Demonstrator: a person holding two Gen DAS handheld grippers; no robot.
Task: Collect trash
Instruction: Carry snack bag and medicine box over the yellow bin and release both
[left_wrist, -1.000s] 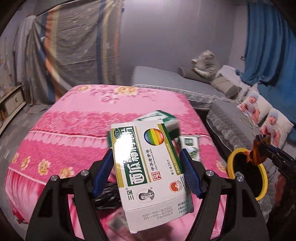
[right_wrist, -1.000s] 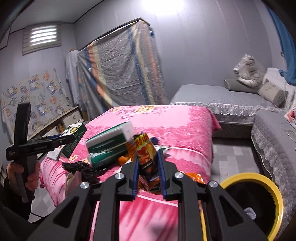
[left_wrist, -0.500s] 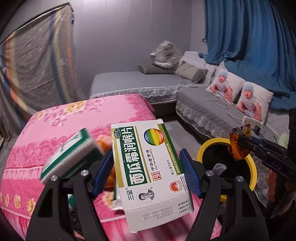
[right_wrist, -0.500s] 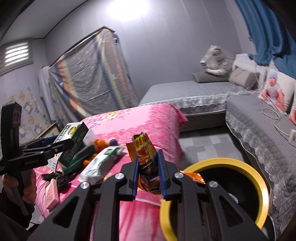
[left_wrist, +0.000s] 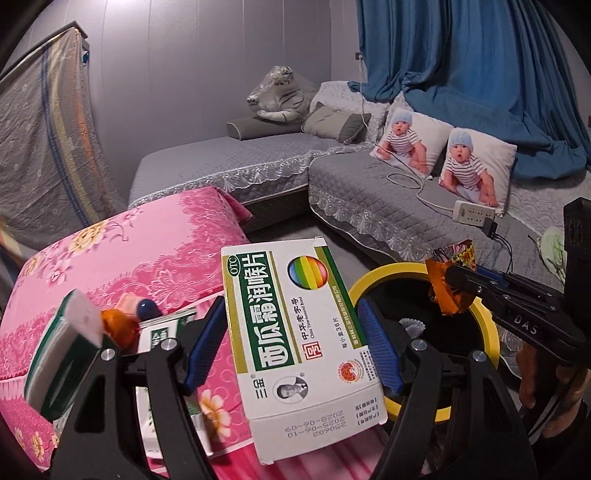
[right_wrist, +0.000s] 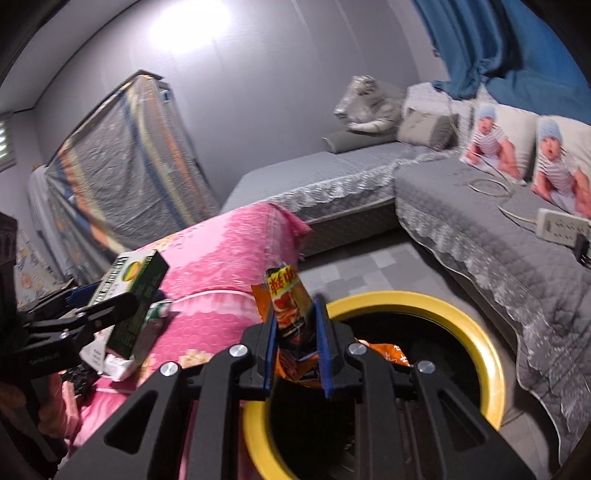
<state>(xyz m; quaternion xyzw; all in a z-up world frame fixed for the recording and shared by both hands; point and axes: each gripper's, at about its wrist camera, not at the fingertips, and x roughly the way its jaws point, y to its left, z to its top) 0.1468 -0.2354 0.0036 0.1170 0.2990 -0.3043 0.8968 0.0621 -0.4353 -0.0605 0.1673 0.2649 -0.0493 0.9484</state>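
Right wrist: right tool (right_wrist: 295, 334) pinching orange snack wrapper (right_wrist: 290, 308) above yellow-rimmed bin (right_wrist: 476, 334); left tool (left_wrist: 291, 345) gripping medicine box (left_wrist: 295, 343)

A plush tiger (left_wrist: 277, 96) lies at twelve o'clock; two baby-print pillows (left_wrist: 443, 155) and a white power strip (left_wrist: 474, 213) sit toward two o'clock.

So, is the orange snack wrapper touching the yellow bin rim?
Apart. Left wrist view shows the orange snack wrapper, clamped in the right tool, hanging above the yellow bin rim.

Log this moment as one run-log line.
left gripper: shut on medicine box | right gripper: shut on snack wrapper, over yellow-rimmed bin | nothing released
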